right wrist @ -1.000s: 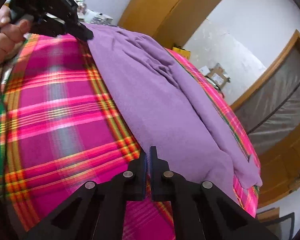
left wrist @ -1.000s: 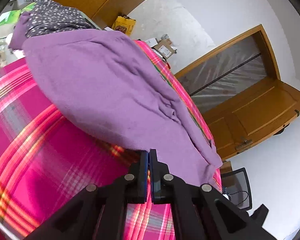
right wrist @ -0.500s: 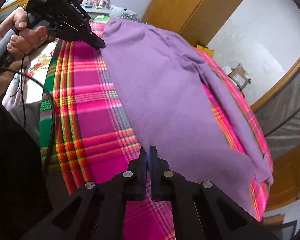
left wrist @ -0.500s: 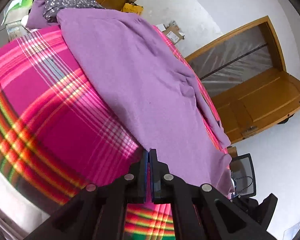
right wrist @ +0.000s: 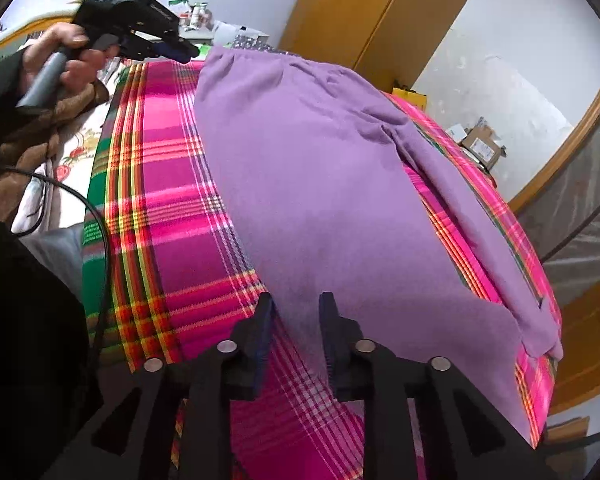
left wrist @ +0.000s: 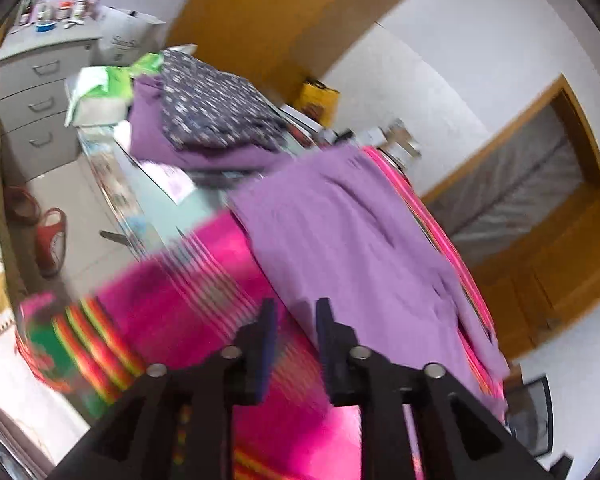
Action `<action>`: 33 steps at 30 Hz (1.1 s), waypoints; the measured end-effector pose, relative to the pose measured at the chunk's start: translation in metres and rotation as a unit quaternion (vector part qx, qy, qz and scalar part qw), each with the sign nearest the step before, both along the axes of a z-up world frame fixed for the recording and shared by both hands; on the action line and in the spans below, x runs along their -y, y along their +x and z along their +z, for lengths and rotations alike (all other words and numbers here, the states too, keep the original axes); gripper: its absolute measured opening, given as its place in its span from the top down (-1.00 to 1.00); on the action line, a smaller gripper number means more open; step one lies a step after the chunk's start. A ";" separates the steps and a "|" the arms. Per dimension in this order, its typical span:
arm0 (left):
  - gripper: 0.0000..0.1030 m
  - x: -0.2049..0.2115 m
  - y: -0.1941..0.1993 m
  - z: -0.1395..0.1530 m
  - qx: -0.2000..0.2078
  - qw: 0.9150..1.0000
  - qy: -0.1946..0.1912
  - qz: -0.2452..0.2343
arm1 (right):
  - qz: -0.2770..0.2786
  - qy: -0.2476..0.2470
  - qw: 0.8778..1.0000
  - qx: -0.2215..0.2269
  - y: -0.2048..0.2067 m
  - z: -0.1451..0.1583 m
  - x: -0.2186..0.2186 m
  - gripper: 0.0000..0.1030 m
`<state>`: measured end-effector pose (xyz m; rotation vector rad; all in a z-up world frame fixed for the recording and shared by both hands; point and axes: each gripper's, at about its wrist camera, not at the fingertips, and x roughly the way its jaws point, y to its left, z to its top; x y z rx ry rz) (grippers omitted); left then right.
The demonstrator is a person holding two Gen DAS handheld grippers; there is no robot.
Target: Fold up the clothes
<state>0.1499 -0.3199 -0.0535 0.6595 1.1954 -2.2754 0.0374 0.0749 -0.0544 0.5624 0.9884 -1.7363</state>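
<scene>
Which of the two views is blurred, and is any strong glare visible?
Left wrist view: motion blur smears the plaid blanket and the folded pile; its claw is sharp. Right wrist view: purple garment is sharp, only the left claw slightly blurred. No strong glare; fisheye bending in both.

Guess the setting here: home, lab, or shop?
Most likely a bedroom in a home. A purple garment lies spread on a pink plaid blanket, folded clothes sit stacked nearby, and a grey drawer unit with red slippers on the floor stands beside it.
</scene>
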 end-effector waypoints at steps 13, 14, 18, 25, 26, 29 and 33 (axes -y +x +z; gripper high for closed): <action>0.45 0.052 -0.018 -0.017 -0.008 1.000 0.017 0.018 | -0.017 -0.005 1.000 -0.001 0.001 0.003 0.004 0.45; 0.45 0.053 -0.020 -0.018 -0.011 1.000 0.018 0.016 | -0.018 -0.005 1.000 -0.002 0.001 0.003 0.005 0.45; 0.69 0.053 -0.024 -0.019 -0.013 1.000 0.007 0.016 | -0.018 -0.004 1.000 -0.001 0.002 0.002 0.007 0.45; 0.85 0.059 -0.006 -0.015 -0.008 0.999 -0.002 0.036 | -0.023 0.001 1.000 0.001 -0.001 0.000 0.007 0.45; 0.85 0.061 -0.002 -0.015 -0.010 0.999 0.000 0.036 | -0.024 0.003 1.000 0.002 -0.002 0.000 0.007 0.45; 0.85 0.064 0.005 -0.016 -0.002 0.999 -0.001 0.033 | -0.026 0.008 1.000 0.003 -0.005 -0.002 0.006 0.45; 0.85 0.065 0.003 -0.019 0.008 1.000 0.002 0.026 | -0.020 0.010 1.000 0.003 -0.009 -0.004 0.005 0.45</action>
